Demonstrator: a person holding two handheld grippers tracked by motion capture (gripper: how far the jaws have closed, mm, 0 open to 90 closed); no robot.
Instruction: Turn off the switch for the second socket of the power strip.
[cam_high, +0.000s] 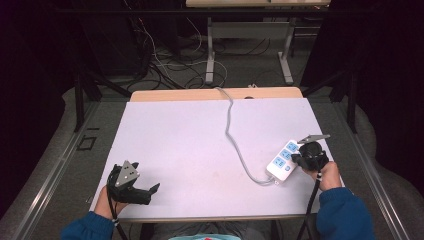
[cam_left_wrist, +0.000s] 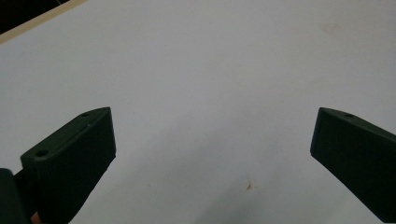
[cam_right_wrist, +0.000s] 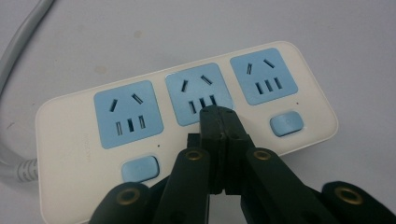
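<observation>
Three sockets on the power strip (cam_right_wrist: 187, 130), each with its own blue switch below. Right gripper (cam_right_wrist: 219, 114) has its jaws pressed together, nothing between them, tips sitting over the middle socket (cam_right_wrist: 200, 93) just above where the middle switch should be. That switch is hidden under the jaws, so I can't tell whether the tips are touching it. My read: I'm at the press step on the middle button.

Strip lies at the right edge of the white table (cam_high: 190, 145), near side, grey cable (cam_high: 231, 125) running off toward the far edge. From the high view, right gripper (cam_high: 300, 156) is right on top of the strip, hand behind it.

Left gripper (cam_high: 150, 189) is parked at the near left corner, well apart from the strip, jaws spread wide, bare table surface (cam_left_wrist: 210, 70) between them. Idle.

Progress: outer switches, left switch (cam_right_wrist: 138, 168) and right switch (cam_right_wrist: 286, 123), look untouched; no indicator lights that I can make out, so I can't tell on/off state of any. Approach done, press itself unconfirmed. Left to do, by my guess: push down, then back off and check the button.
</observation>
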